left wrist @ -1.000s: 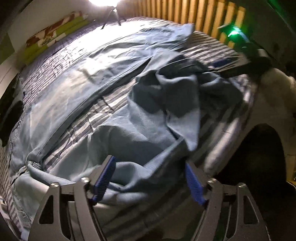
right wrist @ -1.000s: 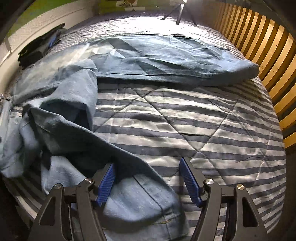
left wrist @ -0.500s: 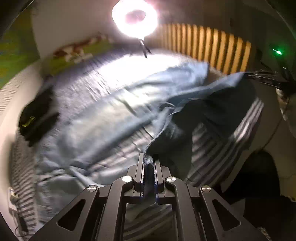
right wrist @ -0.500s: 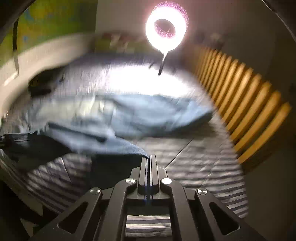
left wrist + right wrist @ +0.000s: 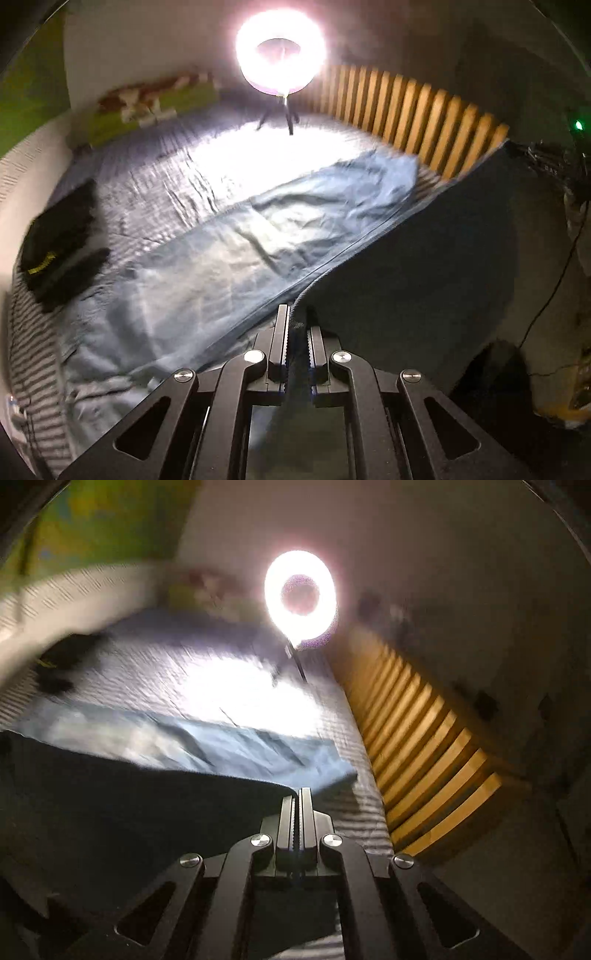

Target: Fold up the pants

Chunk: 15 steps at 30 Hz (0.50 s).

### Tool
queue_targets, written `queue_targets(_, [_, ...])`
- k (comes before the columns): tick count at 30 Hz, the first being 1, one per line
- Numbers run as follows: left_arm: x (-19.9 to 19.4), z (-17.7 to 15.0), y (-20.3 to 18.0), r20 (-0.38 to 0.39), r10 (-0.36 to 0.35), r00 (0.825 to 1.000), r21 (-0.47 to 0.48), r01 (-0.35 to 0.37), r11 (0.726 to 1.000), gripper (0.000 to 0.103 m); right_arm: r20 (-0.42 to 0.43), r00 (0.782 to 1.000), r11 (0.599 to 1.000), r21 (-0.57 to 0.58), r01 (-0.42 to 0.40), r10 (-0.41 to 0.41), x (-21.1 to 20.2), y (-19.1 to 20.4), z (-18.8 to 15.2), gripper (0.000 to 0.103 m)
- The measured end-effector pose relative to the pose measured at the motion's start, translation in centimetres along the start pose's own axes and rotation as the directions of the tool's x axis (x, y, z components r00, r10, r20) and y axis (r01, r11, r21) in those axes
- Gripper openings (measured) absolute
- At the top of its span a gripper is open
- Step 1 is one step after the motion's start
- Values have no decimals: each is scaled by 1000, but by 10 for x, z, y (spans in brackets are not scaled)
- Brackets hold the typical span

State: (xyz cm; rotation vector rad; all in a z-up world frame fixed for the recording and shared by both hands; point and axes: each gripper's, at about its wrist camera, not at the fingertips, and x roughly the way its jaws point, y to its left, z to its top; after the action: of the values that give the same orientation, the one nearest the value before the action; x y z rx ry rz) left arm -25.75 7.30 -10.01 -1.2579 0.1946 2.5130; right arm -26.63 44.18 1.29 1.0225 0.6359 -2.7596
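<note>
Left gripper (image 5: pixel 297 328) is pinched tight on the blue pants (image 5: pixel 236 258), and the right gripper (image 5: pixel 298 805) is pinched on their edge too. One leg hangs lifted between them; the other lies flat on the striped bed (image 5: pixel 33 332). Only the left view shows the black bundle (image 5: pixel 59 243) clearly.
</note>
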Motion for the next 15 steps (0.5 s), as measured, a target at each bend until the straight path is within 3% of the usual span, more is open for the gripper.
queue_targets(2, [57,13,-3,-69,22,997,7,-22,1000,8,-116,993,1000,14,2,-1,66,-1,-7,1])
queue_targets(4, [123,25,-5,-156,77,985,22,-74,997,11,-235,972,999,29,-22,28,135,-5,-12,3])
queue_targets(7, [186,28,-14,-252,118,960,31,-114,993,14,-341,936,983,180,-31,91,205,-31,-25,13])
queue_targets(8, [197,31,-17,-254,121,959,31,-117,993,19,-336,933,971,233,-50,128,209,-41,-29,17])
queue_targets(11, [199,31,-17,-227,88,970,3,-89,996,47,-274,939,931,351,-103,208,201,-76,-50,42])
queue_targets(13, [191,34,-14,-200,88,976,-6,-91,996,48,-273,940,923,374,-94,207,194,-86,-67,44])
queue_targets(15, [176,32,-9,-175,85,981,-25,-91,996,48,-281,921,897,420,-136,271,188,-97,-93,44])
